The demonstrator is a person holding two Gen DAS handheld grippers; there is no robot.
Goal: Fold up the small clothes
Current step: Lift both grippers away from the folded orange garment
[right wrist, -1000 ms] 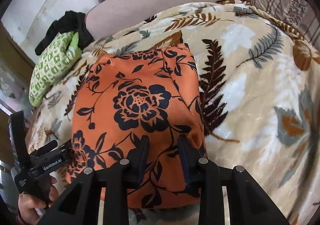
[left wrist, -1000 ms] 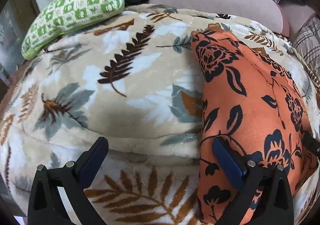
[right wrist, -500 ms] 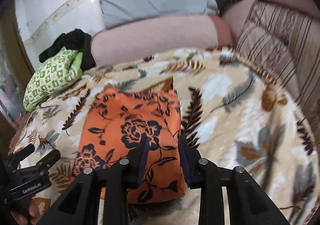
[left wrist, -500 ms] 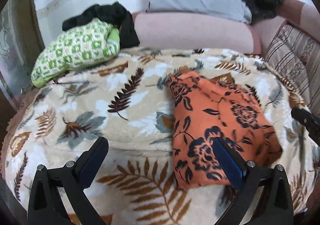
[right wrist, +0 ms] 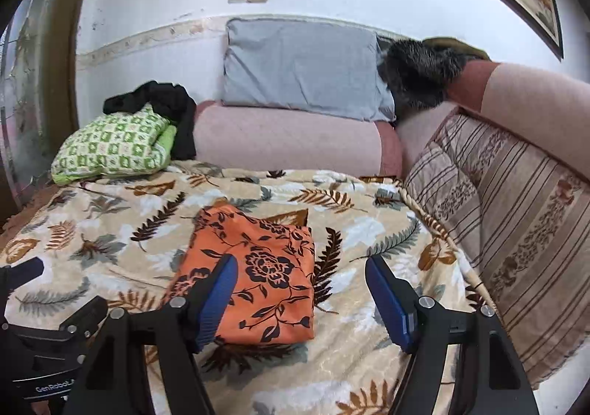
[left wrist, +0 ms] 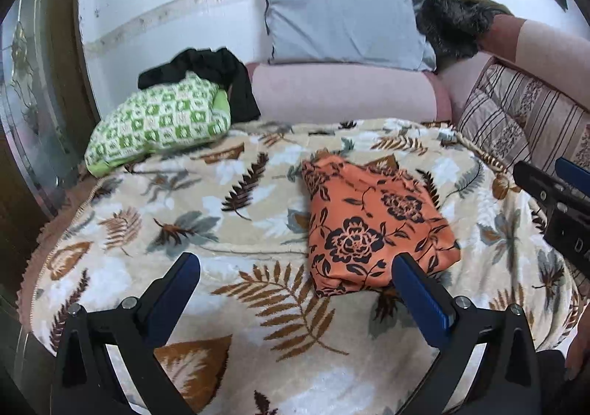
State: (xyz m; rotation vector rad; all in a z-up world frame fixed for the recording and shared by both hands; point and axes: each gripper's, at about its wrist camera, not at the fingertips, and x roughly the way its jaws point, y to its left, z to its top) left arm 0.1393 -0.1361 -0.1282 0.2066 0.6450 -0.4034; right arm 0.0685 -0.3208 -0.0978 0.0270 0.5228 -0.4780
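An orange garment with black flowers [left wrist: 372, 227] lies folded into a compact rectangle on the leaf-patterned blanket [left wrist: 206, 201]; it also shows in the right wrist view [right wrist: 258, 275]. My left gripper [left wrist: 295, 271] is open and empty, held back above the blanket's near edge, with its right finger near the garment's front corner. My right gripper [right wrist: 300, 278] is open and empty, raised above the garment's near right side. The right gripper also shows at the right edge of the left wrist view [left wrist: 556, 201].
A green-and-white patterned folded cloth [left wrist: 155, 120] lies at the back left with a black garment [left wrist: 210, 68] behind it. A pink bolster [left wrist: 346, 94] and grey pillow [left wrist: 343, 24] stand at the back. Striped cushions [right wrist: 509, 201] line the right side.
Both grippers have pulled back and up from the folded orange garment. My right gripper, nearly shut before, has opened wide. The garment stays folded on the blanket.
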